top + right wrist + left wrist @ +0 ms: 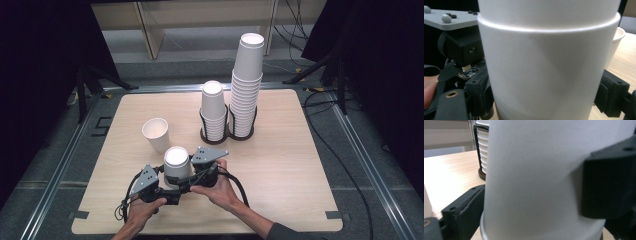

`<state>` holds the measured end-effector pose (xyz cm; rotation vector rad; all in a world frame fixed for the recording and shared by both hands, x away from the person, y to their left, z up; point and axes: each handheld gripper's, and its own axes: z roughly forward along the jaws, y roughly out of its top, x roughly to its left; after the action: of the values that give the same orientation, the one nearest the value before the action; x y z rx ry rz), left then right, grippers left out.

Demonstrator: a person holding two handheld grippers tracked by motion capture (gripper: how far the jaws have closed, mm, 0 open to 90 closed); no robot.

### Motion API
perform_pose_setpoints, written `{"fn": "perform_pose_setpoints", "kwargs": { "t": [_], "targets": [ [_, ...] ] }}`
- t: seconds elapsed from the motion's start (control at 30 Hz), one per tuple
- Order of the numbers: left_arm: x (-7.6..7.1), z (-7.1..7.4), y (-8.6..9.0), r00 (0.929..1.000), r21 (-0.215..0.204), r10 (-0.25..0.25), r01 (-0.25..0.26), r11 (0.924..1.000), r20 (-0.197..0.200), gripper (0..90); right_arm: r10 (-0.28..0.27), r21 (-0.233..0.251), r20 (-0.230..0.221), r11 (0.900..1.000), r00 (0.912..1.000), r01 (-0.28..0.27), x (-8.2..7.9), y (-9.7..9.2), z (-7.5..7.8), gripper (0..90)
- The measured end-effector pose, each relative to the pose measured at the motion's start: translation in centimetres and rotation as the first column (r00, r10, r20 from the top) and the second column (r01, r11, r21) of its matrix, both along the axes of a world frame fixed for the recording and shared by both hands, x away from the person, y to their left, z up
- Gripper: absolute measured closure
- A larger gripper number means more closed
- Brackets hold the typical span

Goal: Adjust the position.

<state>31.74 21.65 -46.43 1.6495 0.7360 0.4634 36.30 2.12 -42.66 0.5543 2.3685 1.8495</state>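
Both grippers, left [167,186] and right [196,181], clamped the nested cups [177,164] just in front of the loose cup [156,134]. Uneven pulling could crush them or tip that cup.

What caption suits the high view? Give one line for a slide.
Two hand-held grippers, left gripper and right gripper, flank an upside-down paper cup near two racked cup stacks.

Lab recording bay, black curtains [45,75], floor cables [345,165], railed test table [280,165]
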Motion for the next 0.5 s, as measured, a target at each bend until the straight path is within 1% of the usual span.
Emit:
{"fn": "perform_pose_setpoints", "kwargs": {
  "t": [0.07, 0.1, 0.13, 0.17, 0.2, 0.23, 0.27, 0.3, 0.33, 0.37, 0.4, 0.43, 0.47, 0.5],
  "targets": [
    [0.1, -0.1, -0.1, 0.9998, -0.007, -0.005, 0.005, 1.0000, 0.019, 5.1, 0.000, -0.005, -0.006, 1.0000, 1.0000, 0.000, 0.0, 0.0, -0.1, 17.1],
    [0.0, -0.1, -0.1, 0.9999, -0.013, 0.001, -0.001, 0.9999, 0.016, 6.1, 0.000, 0.005, -0.008, 1.0000, 1.0000, 0.000, 0.0, 0.1, -0.1, 16.5],
    [-0.1, 0.0, 0.0, 0.9999, 0.009, 0.005, -0.005, 0.9999, 0.010, 7.2, -0.001, 0.004, -0.007, 1.0000, 1.0000, 0.001, 0.0, 0.1, -0.1, 15.7],
    [-0.1, 0.1, 0.1, 0.9998, 0.019, 0.003, -0.003, 0.9998, 0.019, 8.0, -0.005, -0.002, -0.001, 1.0000, 1.0000, 0.005, 0.0, 0.0, 0.0, 15.2],
    [-0.2, 0.1, -0.1, 0.9998, 0.004, 0.002, -0.002, 1.0000, 0.020, 8.7, -0.003, 0.005, -0.014, 1.0000, 0.9999, 0.003, -0.1, 0.1, 0.0, 14.7],
    [-0.1, 0.1, -0.1, 0.9996, -0.009, -0.006, 0.006, 0.9999, 0.027, 9.7, 0.005, 0.008, -0.011, 1.0000, 0.9999, -0.005, -0.1, 0.1, 0.1, 14.0],
    [-0.2, 0.2, 0.1, 0.9997, 0.012, 0.000, 0.000, 0.9999, 0.023, 10.3, -0.003, -0.009, 0.008, 1.0000, 1.0000, 0.003, 0.0, 0.0, 0.2, 13.6],
    [-0.2, 0.3, 0.0, 0.9996, 0.012, 0.000, 0.000, 0.9999, 0.028, 10.8, 0.006, 0.009, 0.000, 0.9999, 1.0000, -0.006, 0.0, 0.1, 0.3, 13.3],
    [-0.2, 0.2, 0.0, 0.9992, 0.002, -0.008, 0.008, 1.0000, 0.040, 11.1, 0.002, -0.012, 0.005, 0.9999, 1.0000, -0.002, 0.0, -0.1, 0.4, 13.1],
    [-0.3, 0.3, 0.0, 0.9993, 0.022, -0.004, 0.003, 0.9998, 0.036, 11.2, 0.011, -0.002, 0.005, 0.9999, 0.9999, -0.011, 0.1, 0.0, 0.5, 13.0],
    [-0.3, 0.3, 0.1, 0.9993, 0.036, -0.004, 0.002, 0.9993, 0.038, 11.3, 0.008, -0.014, -0.017, 0.9999, 0.9998, -0.008, 0.0, -0.1, 0.7, 13.1],
    [-0.3, 0.3, 0.1, 0.9990, 0.043, -0.009, 0.007, 0.9990, 0.043, 11.3, 0.017, -0.019, -0.004, 0.9997, 0.9999, -0.017, 0.2, -0.2, 0.9, 13.8],
    [-0.3, 0.3, 0.0, 0.9989, 0.047, -0.009, 0.007, 0.9989, 0.045, 11.5, 0.017, -0.007, 0.005, 0.9998, 0.9998, -0.017, 0.2, -0.2, 1.2, 14.0],
    [-0.3, 0.4, 0.0, 0.9990, 0.049, -0.008, 0.006, 0.9988, 0.045, 11.7, 0.016, -0.028, 0.015, 0.9995, 0.9998, -0.016, 0.3, -0.5, 1.7, 14.1]
  ]
}}
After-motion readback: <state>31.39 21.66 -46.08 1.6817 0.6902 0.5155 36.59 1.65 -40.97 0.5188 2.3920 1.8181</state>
